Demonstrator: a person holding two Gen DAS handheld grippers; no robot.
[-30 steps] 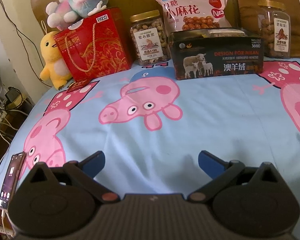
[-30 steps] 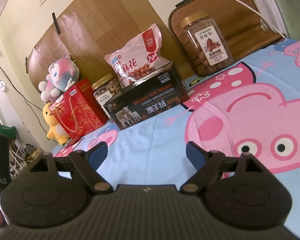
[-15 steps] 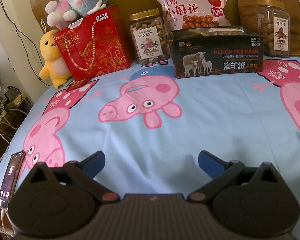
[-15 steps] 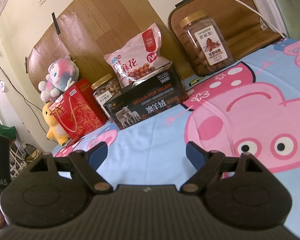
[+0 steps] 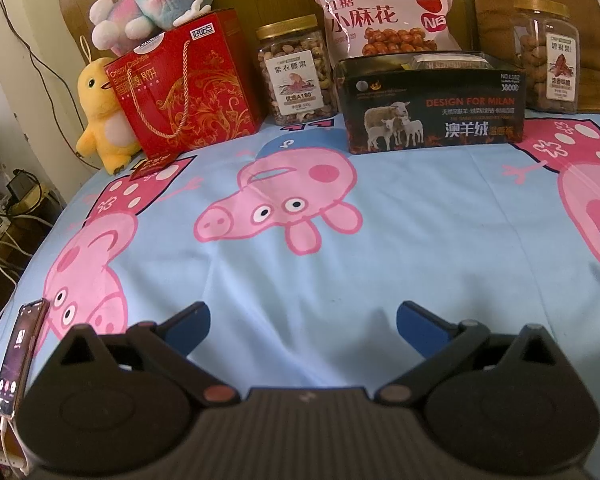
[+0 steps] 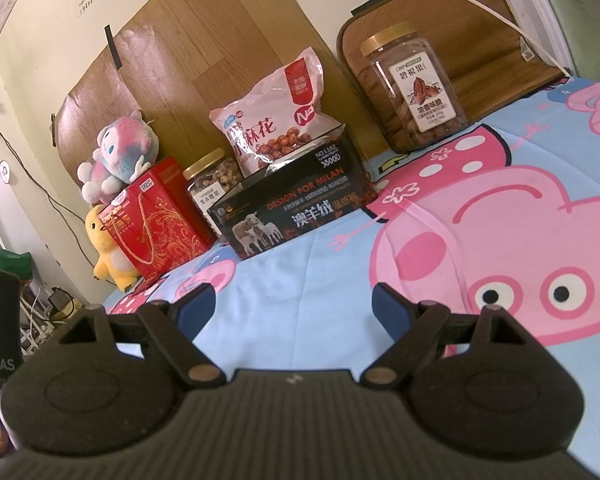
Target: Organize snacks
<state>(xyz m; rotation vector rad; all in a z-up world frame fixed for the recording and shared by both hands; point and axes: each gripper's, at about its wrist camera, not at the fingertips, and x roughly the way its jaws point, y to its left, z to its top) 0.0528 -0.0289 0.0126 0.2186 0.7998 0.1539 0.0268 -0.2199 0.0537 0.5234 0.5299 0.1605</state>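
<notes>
Barely anything has moved since the earlier frames: the left tongs (image 5: 303, 320) have crept a touch closer to the row of snacks at the far edge of the bed, and the right tongs (image 6: 293, 305) look like they haven't budged. Both sets are spread wide with nothing between the blue pads, hovering over the cartoon-pig bedsheet (image 5: 340, 248) near the bed's near edge.

All the snacks sit along the far edge against the headboard. From the far-left corner: a red gift box (image 5: 188, 84) with a plush on top, a cashew jar (image 5: 296, 72) just beside it, the pink snack bag (image 5: 384, 12) leaning on the headboard behind an open black box (image 5: 432, 112), and a pecan jar (image 5: 548, 68) toward the far-right corner. The black box seems to hold something already, but I can't tell what.

My worries from here:
- The bed is soft, so pressing down beside a tall jar could tip it over, I'd guess.
- Jars look smooth and wide. The tongs may barely span one, and a shallow pinch could let it slip or spin out.
- The bag is floppy and only propped up. Grab a corner and the contents probably slump, or it drags across the black box and knocks it.
- The red box's rope handle looks tempting, but lifting it would likely dump the pink plush (image 5: 152, 0).
- There's a phone (image 5: 18, 356) on a cable right at the near-left edge of the bed. A careless left-side swing could shove it off.
</notes>
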